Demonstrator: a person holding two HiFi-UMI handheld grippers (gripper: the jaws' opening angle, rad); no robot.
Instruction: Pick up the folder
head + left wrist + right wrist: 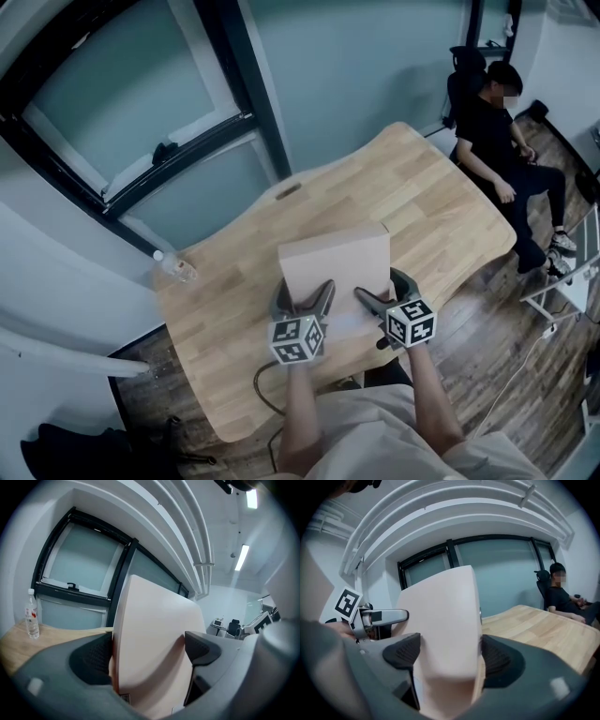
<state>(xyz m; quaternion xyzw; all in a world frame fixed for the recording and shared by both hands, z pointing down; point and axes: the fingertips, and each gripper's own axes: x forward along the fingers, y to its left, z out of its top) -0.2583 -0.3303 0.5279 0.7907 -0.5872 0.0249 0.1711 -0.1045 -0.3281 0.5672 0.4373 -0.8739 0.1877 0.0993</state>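
The folder [334, 262] is a thick pale pink binder, held upright over the wooden table [422, 202], and both grippers grip its near edge. My left gripper [302, 300] is shut on the folder's left part; in the left gripper view the folder [154, 634] fills the gap and both pads [91, 658] press on its sides. My right gripper [384, 292] is shut on the right part; the right gripper view shows the folder [440, 616] squeezed between the two pads [501, 658]. The folder's lower edge is hidden behind the jaws.
A clear water bottle [175, 268] stands at the table's far left corner, also visible as the bottle [32, 616] in the left gripper view. A person [502, 141] sits on a chair beyond the table's right end. Dark-framed glass panels [169, 150] stand behind the table.
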